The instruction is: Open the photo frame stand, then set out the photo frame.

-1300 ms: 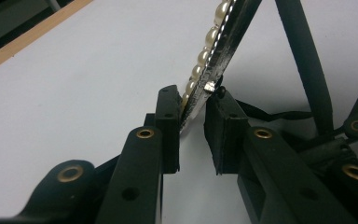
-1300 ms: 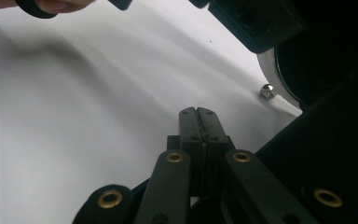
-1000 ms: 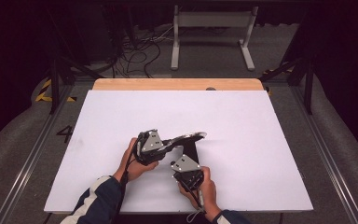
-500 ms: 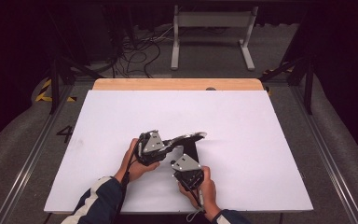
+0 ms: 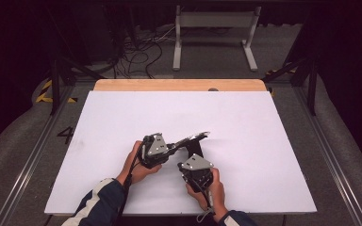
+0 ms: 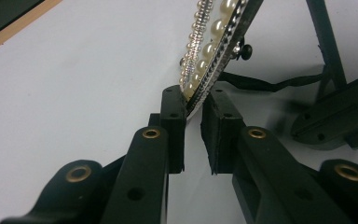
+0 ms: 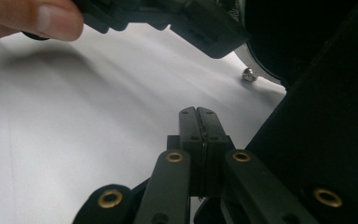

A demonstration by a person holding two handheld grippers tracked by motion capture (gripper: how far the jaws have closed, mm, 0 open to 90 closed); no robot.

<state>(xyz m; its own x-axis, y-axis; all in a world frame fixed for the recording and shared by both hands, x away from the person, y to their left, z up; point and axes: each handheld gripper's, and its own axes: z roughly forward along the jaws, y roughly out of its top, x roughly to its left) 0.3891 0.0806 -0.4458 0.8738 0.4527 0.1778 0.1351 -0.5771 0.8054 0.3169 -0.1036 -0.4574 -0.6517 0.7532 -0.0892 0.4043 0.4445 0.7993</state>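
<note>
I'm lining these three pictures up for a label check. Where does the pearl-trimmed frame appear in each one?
High view: the pearl-trimmed frame lies tilted at table centre, reaching right from the left gripper.
Left gripper view: top centre, its pearl edge between the two jaws.
Right gripper view: I can't pick it out for sure; only a dark curved edge with a small knob at upper right.
Shared landmark: the white table sheet.

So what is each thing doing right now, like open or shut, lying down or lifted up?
Left gripper: jaws closed on the rim of the pearl-edged frame.
Pearl-edged frame: tilted, one edge lifted off the white table.
Black stand: folded out from the back of the frame.
Right gripper: shut, jaws pressed together with nothing between them.
</note>
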